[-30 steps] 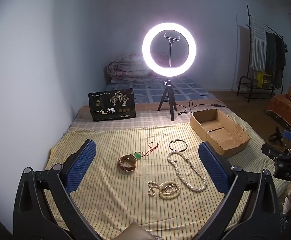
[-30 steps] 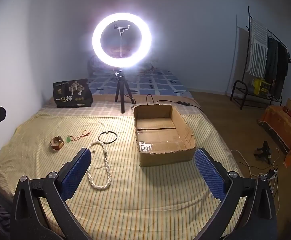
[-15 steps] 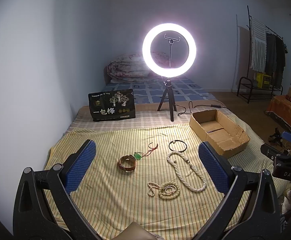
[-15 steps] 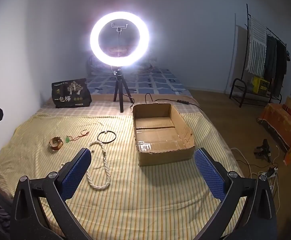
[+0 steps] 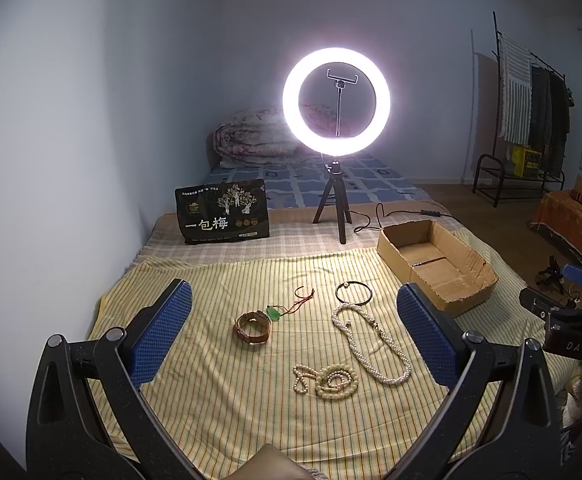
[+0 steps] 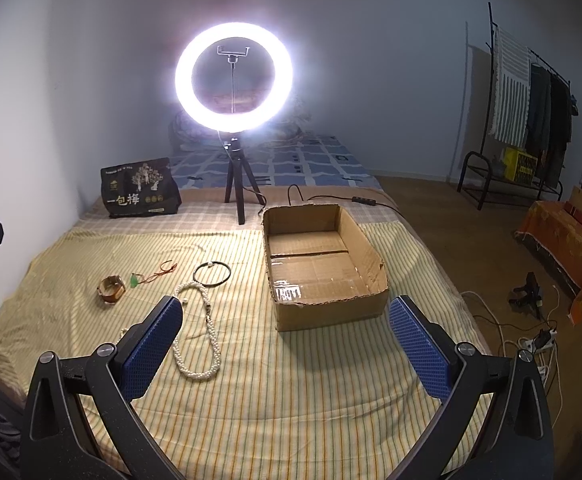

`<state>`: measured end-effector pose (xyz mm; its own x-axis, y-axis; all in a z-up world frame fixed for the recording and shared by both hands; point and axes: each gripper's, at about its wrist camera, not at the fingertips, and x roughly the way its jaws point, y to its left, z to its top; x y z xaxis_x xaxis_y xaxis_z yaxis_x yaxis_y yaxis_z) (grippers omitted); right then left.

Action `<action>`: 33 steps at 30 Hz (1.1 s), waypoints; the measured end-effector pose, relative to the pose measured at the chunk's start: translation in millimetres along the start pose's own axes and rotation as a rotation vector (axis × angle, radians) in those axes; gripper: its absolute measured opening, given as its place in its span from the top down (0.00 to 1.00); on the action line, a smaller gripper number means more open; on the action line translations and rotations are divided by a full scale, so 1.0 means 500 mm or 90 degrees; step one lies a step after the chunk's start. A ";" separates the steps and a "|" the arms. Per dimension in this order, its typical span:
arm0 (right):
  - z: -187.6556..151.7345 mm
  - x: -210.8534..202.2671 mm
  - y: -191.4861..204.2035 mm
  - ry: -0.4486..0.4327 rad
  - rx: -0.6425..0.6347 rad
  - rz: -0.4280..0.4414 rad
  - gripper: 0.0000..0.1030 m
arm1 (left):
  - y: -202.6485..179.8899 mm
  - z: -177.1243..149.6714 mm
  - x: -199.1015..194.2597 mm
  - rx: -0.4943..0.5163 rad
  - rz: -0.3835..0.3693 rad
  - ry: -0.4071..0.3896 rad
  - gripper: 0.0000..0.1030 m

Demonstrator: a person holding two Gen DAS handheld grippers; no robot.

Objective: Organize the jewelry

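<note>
Jewelry lies on a yellow striped cloth (image 5: 219,280) on a bed. There is a brown leather bracelet (image 5: 252,327) (image 6: 111,288), a green pendant on a red cord (image 5: 275,313) (image 6: 134,280), a black ring bangle (image 5: 354,293) (image 6: 211,273), a long white pearl necklace (image 5: 371,344) (image 6: 197,332) and a cream bead string (image 5: 327,378). An empty cardboard box (image 5: 435,264) (image 6: 319,264) sits to their right. My left gripper (image 5: 291,344) is open and empty above the near jewelry. My right gripper (image 6: 285,344) is open and empty before the box.
A lit ring light on a tripod (image 5: 336,104) (image 6: 233,76) stands behind the cloth, its cable (image 5: 375,216) trailing right. A black snack bag (image 5: 222,212) (image 6: 141,194) stands at the back left. A wall runs along the left. A clothes rack (image 6: 527,120) and floor cables (image 6: 531,336) are at the right.
Both views have shifted only slightly. Both grippers stay open and empty, and no jewelry has moved.
</note>
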<state>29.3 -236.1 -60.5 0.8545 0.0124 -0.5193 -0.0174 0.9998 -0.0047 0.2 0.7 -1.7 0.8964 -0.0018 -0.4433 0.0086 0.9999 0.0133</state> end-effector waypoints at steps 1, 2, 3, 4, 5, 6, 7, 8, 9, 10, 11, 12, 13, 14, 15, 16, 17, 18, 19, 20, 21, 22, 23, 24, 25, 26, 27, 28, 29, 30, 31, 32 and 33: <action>-0.001 0.000 0.000 0.000 0.000 -0.001 0.01 | 0.001 0.000 -0.001 0.000 0.000 0.000 0.00; 0.000 0.001 0.001 0.001 0.000 -0.001 0.01 | 0.001 0.000 -0.001 -0.001 0.000 0.000 0.00; 0.000 0.001 0.001 0.001 0.000 -0.001 0.01 | 0.000 0.000 0.000 -0.001 0.000 0.000 0.00; 0.000 0.001 0.001 0.001 0.000 -0.001 0.01 | 0.000 0.000 -0.001 -0.001 0.001 0.000 0.00; 0.000 0.001 0.001 0.000 0.000 -0.001 0.01 | 0.000 0.000 -0.001 -0.001 0.001 0.000 0.00; 0.000 0.001 0.001 0.001 0.000 -0.001 0.01 | -0.001 0.000 -0.001 -0.001 0.000 0.000 0.00; 0.000 0.001 0.001 0.001 0.000 0.000 0.01 | -0.002 0.000 -0.001 0.000 0.000 0.000 0.00; 0.000 0.001 0.001 0.001 0.000 -0.001 0.01 | -0.002 0.000 -0.002 0.000 0.001 0.000 0.00; 0.000 0.001 0.001 0.001 0.000 -0.001 0.01 | -0.002 0.000 -0.002 0.000 0.000 0.000 0.00; -0.001 0.002 0.001 0.001 -0.001 -0.001 0.01 | -0.002 0.000 -0.001 -0.001 0.000 0.000 0.00; -0.002 0.002 0.001 0.001 0.000 -0.001 0.01 | -0.002 0.000 -0.001 0.000 0.000 0.000 0.00; -0.002 0.002 0.001 0.001 0.000 -0.001 0.01 | -0.003 0.000 -0.001 0.000 0.000 0.000 0.00; -0.002 0.001 0.001 0.001 0.001 -0.001 0.01 | -0.002 0.000 -0.001 -0.001 0.000 0.000 0.00; -0.002 0.002 0.001 0.001 0.000 -0.001 0.01 | -0.002 0.001 -0.002 -0.001 0.000 0.000 0.00; -0.002 0.002 0.001 0.001 0.000 -0.001 0.01 | -0.002 0.000 -0.002 -0.001 0.001 0.000 0.00; -0.002 0.002 0.001 0.001 0.001 -0.001 0.01 | -0.002 0.001 -0.001 -0.001 0.000 0.000 0.00; -0.001 0.002 0.001 0.002 0.000 -0.001 0.01 | -0.002 0.000 -0.001 -0.001 0.001 0.000 0.00; -0.001 0.002 0.001 0.002 0.000 -0.001 0.01 | -0.003 0.000 -0.001 -0.001 0.001 0.000 0.00; -0.002 0.002 0.001 0.002 0.000 -0.001 0.01 | -0.002 0.001 -0.002 -0.001 0.000 0.000 0.00; -0.002 0.001 0.001 0.002 0.000 -0.001 0.01 | -0.001 0.001 -0.001 -0.001 0.000 0.000 0.00; -0.002 0.001 0.001 0.002 0.000 -0.001 0.01 | -0.003 0.000 -0.001 -0.001 0.000 0.000 0.00; -0.002 0.001 0.001 0.001 0.000 0.000 0.01 | -0.002 0.001 -0.001 -0.001 0.000 0.000 0.00; -0.001 0.002 0.001 0.001 0.000 -0.001 0.01 | -0.002 0.001 -0.001 -0.001 0.000 0.000 0.00; -0.002 0.002 0.001 0.001 0.000 -0.001 0.01 | -0.002 0.001 -0.001 -0.001 0.000 0.000 0.00; -0.002 0.002 0.001 0.001 0.000 -0.001 0.01 | -0.002 0.001 -0.001 -0.001 0.000 0.000 0.00; -0.002 0.001 0.000 0.002 0.001 0.000 0.01 | -0.001 0.001 -0.002 -0.001 0.000 0.000 0.00; -0.002 0.001 0.000 0.002 0.001 -0.001 0.01 | -0.003 0.001 -0.001 -0.001 0.000 0.000 0.00; -0.002 0.001 0.000 0.002 0.001 -0.001 0.01 | -0.002 0.001 -0.001 -0.001 0.000 0.000 0.00; -0.002 0.001 -0.001 0.002 0.001 -0.001 0.01 | -0.001 0.001 -0.002 -0.001 0.000 0.000 0.00; -0.003 0.001 -0.001 0.002 0.001 0.000 0.01 | -0.003 0.001 -0.001 -0.001 -0.001 0.000 0.00; -0.002 0.001 -0.001 0.001 0.001 0.000 0.01 | -0.002 0.000 -0.001 -0.001 0.000 0.000 0.00; -0.002 0.001 -0.001 0.001 0.001 0.000 0.01 | -0.003 0.000 -0.001 -0.001 0.000 0.000 0.00; -0.003 0.001 -0.001 0.001 0.001 -0.001 0.01 | -0.002 0.000 -0.002 -0.001 -0.001 0.000 0.00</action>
<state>29.0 -236.6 -62.0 0.8535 0.0113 -0.5210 -0.0158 0.9999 -0.0041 -0.4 -0.1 -1.2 0.8962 -0.0028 -0.4436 0.0086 0.9999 0.0111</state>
